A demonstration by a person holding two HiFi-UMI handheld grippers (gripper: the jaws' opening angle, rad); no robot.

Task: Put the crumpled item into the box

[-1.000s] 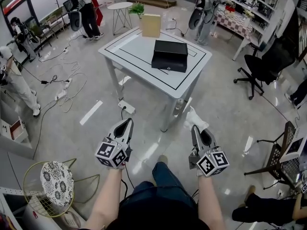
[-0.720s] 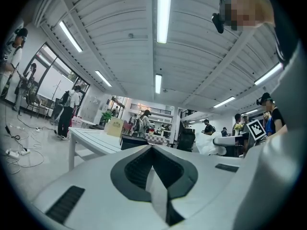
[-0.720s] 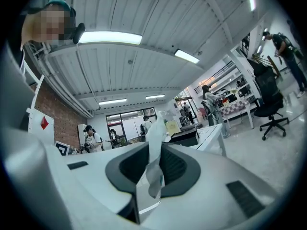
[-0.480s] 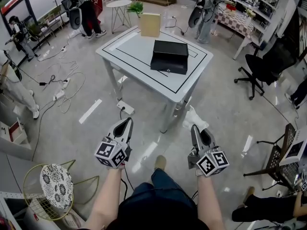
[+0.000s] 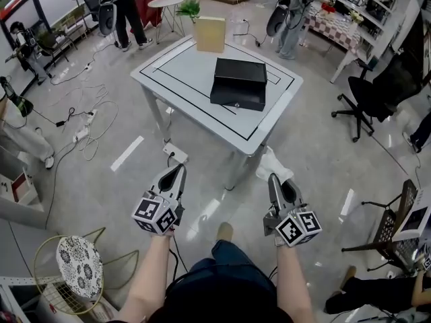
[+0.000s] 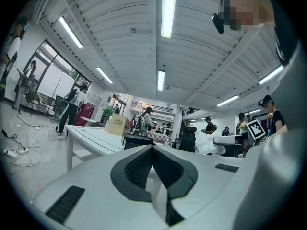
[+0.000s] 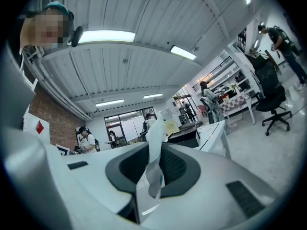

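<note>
Moved: person has stepped toward the table (image 5: 182, 66), which shows a little larger in the head view than a second ago; left gripper (image 5: 180, 169) and right gripper (image 5: 273, 179) keep the same pose ahead of the body
right gripper: jaws closed narrowly on the item (image 5: 272, 164), a crumpled white wad sticking out past the tips; in the right gripper view the same white stuff (image 7: 154, 152) stands pinched between the pads
left gripper: jaws together, nothing between them; short of the table, level with the right one
item's place: off the table, over the floor just short of its near corner, held in the right gripper
boxes: black box (image 5: 239, 83) lies on the table's middle and looks shut; tan box (image 5: 210, 33) stands at the table's far edge
step: carrying the item to the table; the drop is not yet begun
next: probably a few more steps to the table, then a reach over whichever box is meant, and I cannot tell which; a shut black box would first need the free left gripper to open it
</note>
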